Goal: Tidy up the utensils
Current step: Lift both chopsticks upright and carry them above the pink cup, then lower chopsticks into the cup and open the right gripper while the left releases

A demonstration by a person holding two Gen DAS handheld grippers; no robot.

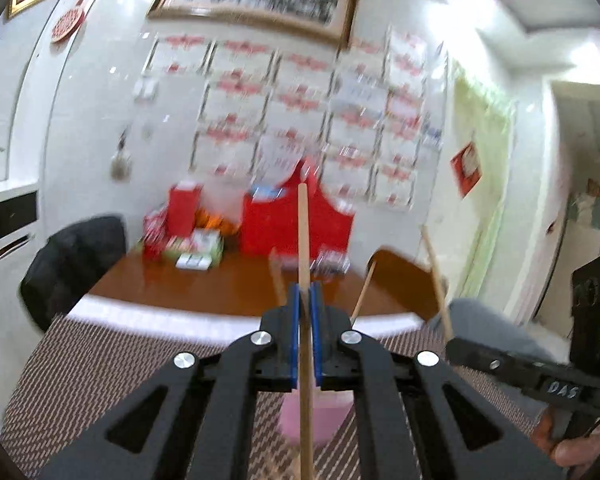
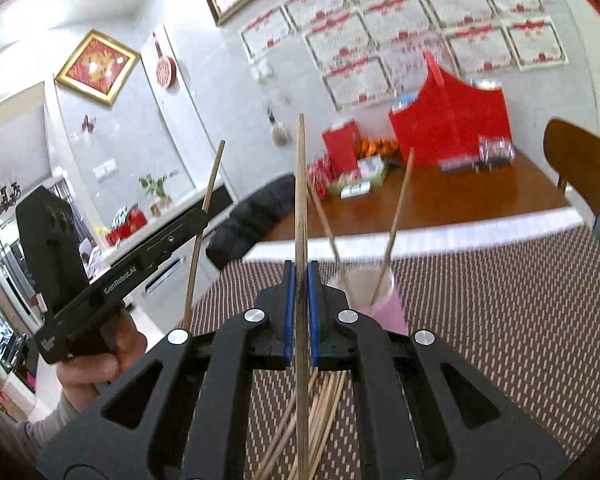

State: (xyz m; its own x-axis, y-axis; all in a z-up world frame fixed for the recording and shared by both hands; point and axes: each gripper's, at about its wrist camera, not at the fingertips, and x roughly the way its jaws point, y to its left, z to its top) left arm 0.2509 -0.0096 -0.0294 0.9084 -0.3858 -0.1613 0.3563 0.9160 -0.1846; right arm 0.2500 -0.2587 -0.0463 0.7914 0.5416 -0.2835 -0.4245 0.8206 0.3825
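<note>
Above the pink cup (image 2: 382, 300), our left gripper (image 1: 306, 300) clamps one chopstick (image 1: 303, 236); our right gripper (image 2: 300, 280) clamps another chopstick (image 2: 300, 184); loose chopsticks (image 2: 320, 404) lie beside the cup.

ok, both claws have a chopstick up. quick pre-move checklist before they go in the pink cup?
1. Left claw shut on its chopstick: ok, stick upright between the blue pads.
2. Right claw shut on its chopstick: ok, also upright.
3. Pink cup standing, mouth open: ok, upright on the woven mat.
4. Room in cup: ok, only two chopsticks leaning inside.
5. Left stick lined up over the cup: cannot tell, the claw hides the rim.
6. More to sort: loose chopsticks lie on the mat under the right claw.
</note>
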